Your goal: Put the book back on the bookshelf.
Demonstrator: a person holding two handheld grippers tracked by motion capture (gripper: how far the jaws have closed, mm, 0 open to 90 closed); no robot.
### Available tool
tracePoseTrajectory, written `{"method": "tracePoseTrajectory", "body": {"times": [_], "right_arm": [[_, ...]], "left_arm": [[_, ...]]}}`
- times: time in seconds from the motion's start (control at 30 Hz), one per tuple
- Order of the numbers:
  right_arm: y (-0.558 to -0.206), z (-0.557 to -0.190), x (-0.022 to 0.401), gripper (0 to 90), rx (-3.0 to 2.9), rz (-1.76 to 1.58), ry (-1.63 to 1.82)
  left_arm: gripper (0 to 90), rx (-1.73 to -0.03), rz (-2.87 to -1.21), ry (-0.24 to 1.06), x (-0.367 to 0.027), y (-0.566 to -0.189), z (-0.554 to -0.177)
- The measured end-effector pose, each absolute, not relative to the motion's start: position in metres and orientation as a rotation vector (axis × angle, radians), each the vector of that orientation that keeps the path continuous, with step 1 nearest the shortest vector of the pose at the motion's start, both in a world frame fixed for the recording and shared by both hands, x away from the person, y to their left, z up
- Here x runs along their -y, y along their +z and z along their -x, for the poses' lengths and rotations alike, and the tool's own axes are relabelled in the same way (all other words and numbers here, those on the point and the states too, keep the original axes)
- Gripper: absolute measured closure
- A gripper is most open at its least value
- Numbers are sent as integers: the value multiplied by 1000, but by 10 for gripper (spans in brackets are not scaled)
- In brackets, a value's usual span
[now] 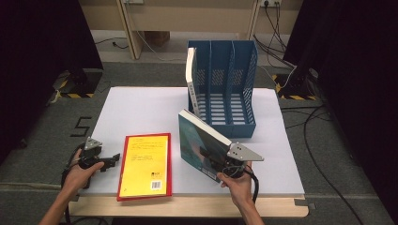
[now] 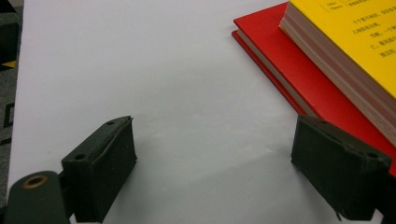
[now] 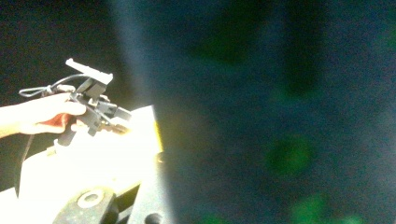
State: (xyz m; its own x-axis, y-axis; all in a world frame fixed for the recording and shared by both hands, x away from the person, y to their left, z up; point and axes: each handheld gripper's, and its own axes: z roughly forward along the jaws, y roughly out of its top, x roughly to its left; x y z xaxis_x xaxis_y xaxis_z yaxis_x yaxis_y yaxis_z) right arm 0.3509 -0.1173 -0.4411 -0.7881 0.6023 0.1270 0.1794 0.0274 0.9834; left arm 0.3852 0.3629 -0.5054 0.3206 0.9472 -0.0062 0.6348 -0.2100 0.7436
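Left gripper (image 1: 109, 161) is rested at the table's (image 1: 141, 108) left edge, jaws spread wide with nothing between them, just beside the yellow book (image 1: 144, 165) lying flat. Right gripper (image 1: 217, 165) is clamped on the teal book (image 1: 199, 146), which is held upright and tilted near the front edge. Behind it, the blue file rack (image 1: 228, 89) is seen with a white book (image 1: 191, 79) standing in its left slot.

A blurred dark teal book cover (image 3: 280, 112) spans the frame's right; the left gripper (image 3: 122, 117), hand-held, sits at middle left.
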Motion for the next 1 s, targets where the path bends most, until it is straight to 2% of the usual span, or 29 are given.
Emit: {"method": "tracePoseTrajectory", "body": {"times": [0.47, 1.0], "right_arm": [[-430, -347, 110, 743, -1946, -804, 1876], [-390, -341, 145, 743, -1796, -859, 1861]], "left_arm": [[125, -1393, -1938, 614, -363, -505, -385], [125, -1394, -1934, 614, -363, -505, -385]]}}
